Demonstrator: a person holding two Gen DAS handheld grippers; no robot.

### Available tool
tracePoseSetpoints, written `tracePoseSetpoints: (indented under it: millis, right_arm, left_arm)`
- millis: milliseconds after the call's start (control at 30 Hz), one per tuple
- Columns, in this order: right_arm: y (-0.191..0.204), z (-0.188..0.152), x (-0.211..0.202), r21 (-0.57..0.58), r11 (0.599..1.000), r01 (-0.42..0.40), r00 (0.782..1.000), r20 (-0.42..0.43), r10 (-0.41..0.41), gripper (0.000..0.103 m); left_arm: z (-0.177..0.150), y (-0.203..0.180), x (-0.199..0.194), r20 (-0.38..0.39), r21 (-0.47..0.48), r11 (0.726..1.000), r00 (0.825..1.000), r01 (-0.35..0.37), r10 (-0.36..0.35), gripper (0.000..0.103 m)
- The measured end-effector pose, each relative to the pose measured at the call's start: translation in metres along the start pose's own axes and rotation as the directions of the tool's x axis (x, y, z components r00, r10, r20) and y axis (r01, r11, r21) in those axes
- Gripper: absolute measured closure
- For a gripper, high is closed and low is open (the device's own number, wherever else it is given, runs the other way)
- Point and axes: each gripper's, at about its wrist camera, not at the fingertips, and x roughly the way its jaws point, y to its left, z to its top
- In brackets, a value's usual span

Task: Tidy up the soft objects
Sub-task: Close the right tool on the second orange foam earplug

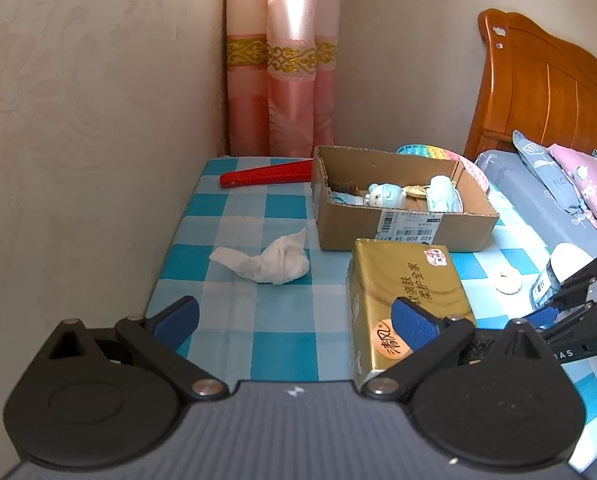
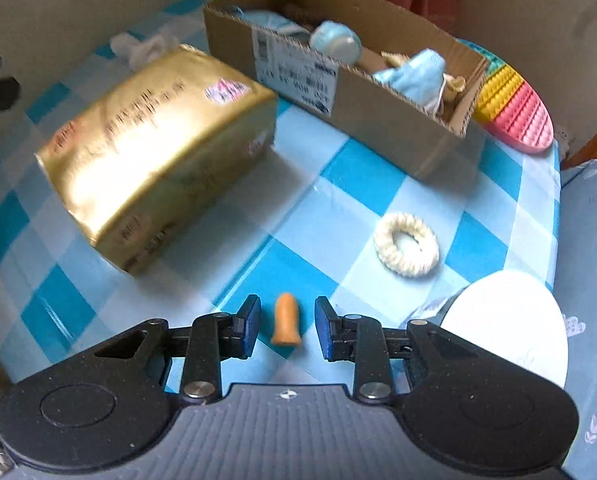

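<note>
A cardboard box (image 1: 402, 224) (image 2: 378, 116) at the back of the checked table holds a light blue plush toy (image 1: 382, 196) (image 2: 334, 38), blue face masks (image 1: 442, 194) (image 2: 414, 76) and other soft items. A crumpled white tissue (image 1: 274, 262) (image 2: 142, 46) lies ahead of my left gripper (image 1: 298, 316), which is open and empty. A small orange earplug (image 2: 285, 320) lies between the open fingers of my right gripper (image 2: 285, 326), not touched. A cream scrunchie (image 2: 405, 245) (image 1: 506, 282) lies to the right.
A gold tissue pack (image 1: 406, 292) (image 2: 154, 152) lies in front of the box. A red folded fan (image 1: 266, 174) lies at the back. A rainbow pop-it pad (image 2: 514, 108) sits behind the box. A white lid (image 2: 506, 324) is at the right edge. The bed (image 1: 554, 192) stands to the right.
</note>
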Motion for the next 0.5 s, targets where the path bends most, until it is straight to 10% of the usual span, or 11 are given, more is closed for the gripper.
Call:
tracePoseSetpoints:
  millis: [200,500]
  right_arm:
    - [-0.005,0.001,-0.002,0.012,0.999,-0.031,0.999,-0.017,0.031,0.088]
    - [-0.011,0.034,-0.047,-0.012,1.000,0.018,0.990,0.141,-0.016,0.088]
  left_arm:
    - [0.000,0.000,0.001,-0.002,-0.006,1.000,1.000,0.004,-0.004,0.001]
    - [-0.002,-0.001,0.001,0.000,-0.004,1.000,1.000,-0.001,0.001,0.001]
